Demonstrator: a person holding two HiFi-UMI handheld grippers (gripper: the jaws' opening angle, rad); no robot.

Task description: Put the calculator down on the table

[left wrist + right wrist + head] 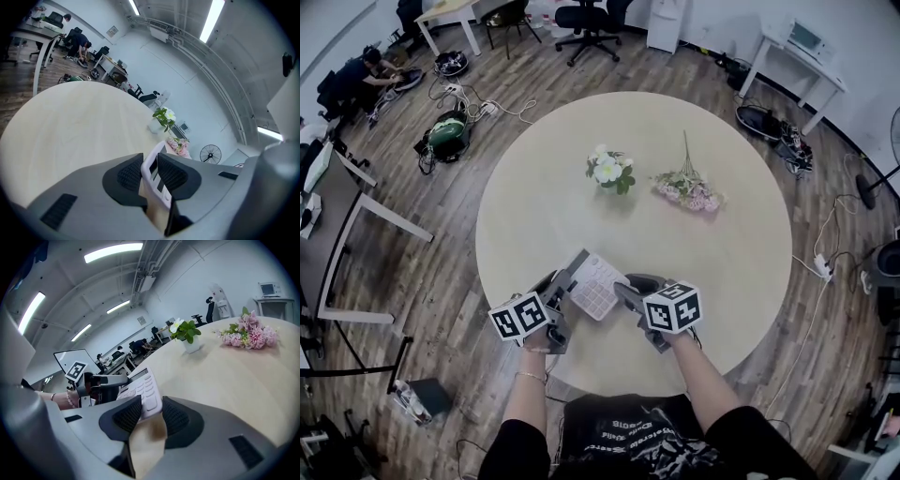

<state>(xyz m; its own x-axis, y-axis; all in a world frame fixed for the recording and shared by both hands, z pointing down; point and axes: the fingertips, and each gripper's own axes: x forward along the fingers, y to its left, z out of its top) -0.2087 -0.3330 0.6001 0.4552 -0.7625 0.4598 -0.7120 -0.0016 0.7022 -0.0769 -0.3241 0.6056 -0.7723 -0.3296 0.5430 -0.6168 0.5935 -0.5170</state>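
Note:
A white calculator (597, 285) with pale keys hangs just over the near part of the round beige table (534, 206), gripped from both sides. My left gripper (569, 279) is shut on its left edge; in the left gripper view that thin white edge (153, 165) stands upright between the black ribbed pads (129, 176). My right gripper (622, 292) is shut on its near right corner. The right gripper view shows the keypad (143, 389) running away from the pads (174, 417), with the left gripper (101, 380) on the far end.
A white pot of white flowers (609, 172) and a pink bouquet (688, 191) lie past the table's middle. Around the table are wooden floor, cables, office chairs (586, 21) and desks. A person (366, 73) crouches at the far left.

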